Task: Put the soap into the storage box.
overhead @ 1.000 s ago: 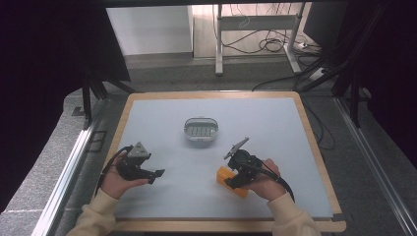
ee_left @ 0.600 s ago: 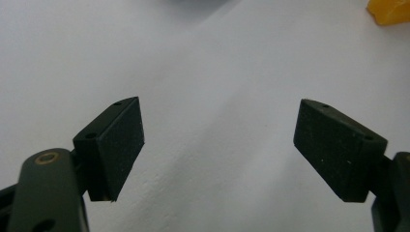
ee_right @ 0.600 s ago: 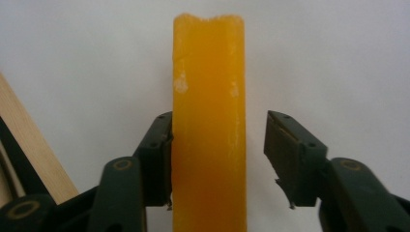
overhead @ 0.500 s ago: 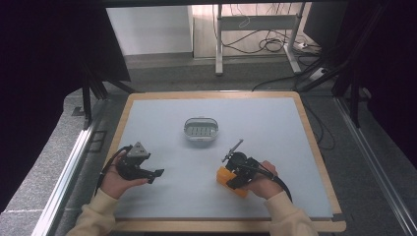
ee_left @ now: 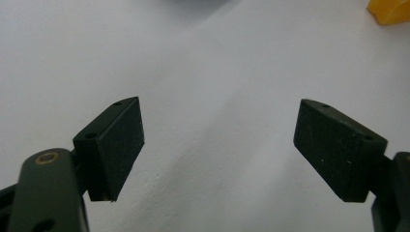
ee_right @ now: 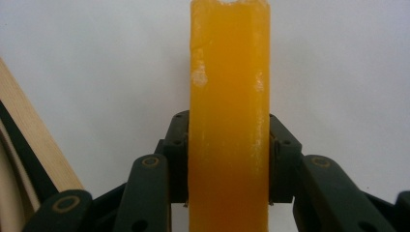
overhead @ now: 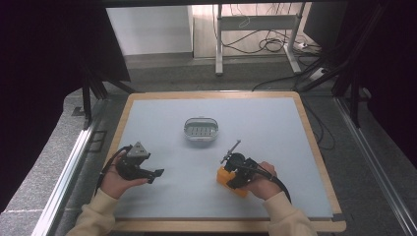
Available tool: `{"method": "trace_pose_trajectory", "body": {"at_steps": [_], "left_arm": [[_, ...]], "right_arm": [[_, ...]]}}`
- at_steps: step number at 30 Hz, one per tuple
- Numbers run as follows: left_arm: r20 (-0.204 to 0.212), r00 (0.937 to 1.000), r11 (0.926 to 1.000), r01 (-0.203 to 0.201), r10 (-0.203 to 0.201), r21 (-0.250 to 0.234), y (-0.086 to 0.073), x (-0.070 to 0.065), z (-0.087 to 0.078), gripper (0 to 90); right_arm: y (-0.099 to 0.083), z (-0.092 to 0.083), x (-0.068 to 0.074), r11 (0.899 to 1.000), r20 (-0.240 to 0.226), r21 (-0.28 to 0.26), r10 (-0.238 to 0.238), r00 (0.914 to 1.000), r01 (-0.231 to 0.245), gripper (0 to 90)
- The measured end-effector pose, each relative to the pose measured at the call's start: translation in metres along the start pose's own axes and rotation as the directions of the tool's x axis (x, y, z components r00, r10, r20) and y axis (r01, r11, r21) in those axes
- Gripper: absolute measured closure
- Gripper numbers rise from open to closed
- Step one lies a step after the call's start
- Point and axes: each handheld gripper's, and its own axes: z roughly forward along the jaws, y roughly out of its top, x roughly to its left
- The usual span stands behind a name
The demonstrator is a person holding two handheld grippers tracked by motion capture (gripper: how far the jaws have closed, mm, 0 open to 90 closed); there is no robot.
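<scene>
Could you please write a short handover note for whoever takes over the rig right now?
Right gripper: shut on the orange block, held near the front right of the table.
Left gripper: open, holding nothing, low over the front left of the table.
Grey dish: at the middle of the table, apart from both grippers.
Done: block gripped.
Left: probably carry the block to the dish and release it there; that is a guess from the layout.
</scene>
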Motion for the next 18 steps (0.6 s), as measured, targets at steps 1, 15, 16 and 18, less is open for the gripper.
{"method": "trace_pose_trajectory", "body": {"at_steps": [1, 15, 16, 18], "left_arm": [[-0.001, 1.0, 1.0, -0.001, 0.001, 0.001, 0.0, -0.0001, 0.0001, 18.2], [0.0, 1.0, 1.0, 0.008, -0.008, 0.001, -0.0004, 0.0008, -0.0006, 18.2], [0.0, 1.0, 1.0, 0.008, -0.008, 0.001, -0.0004, 0.0008, -0.0006, 18.2], [0.0, 1.0, 1.0, 0.005, -0.005, 0.002, -0.0004, 0.0008, -0.0004, 18.2]], "right_arm": [[0.0, 0.0, 0.0002, 1.0, 0.001, -0.001, 0.0, 1.0, 0.0, 61.5], [-0.0002, -0.0043, 0.0004, 1.0, 0.01, -0.012, -0.011, 0.9999, 0.011, 61.7], [-0.0002, -0.0058, 0.0003, 1.0, 0.009, -0.01, -0.013, 0.9999, 0.013, 61.7], [-0.0007, -0.0078, -0.0001, 1.0, 0.017, -0.025, -0.013, 0.9998, 0.013, 61.7]]}}
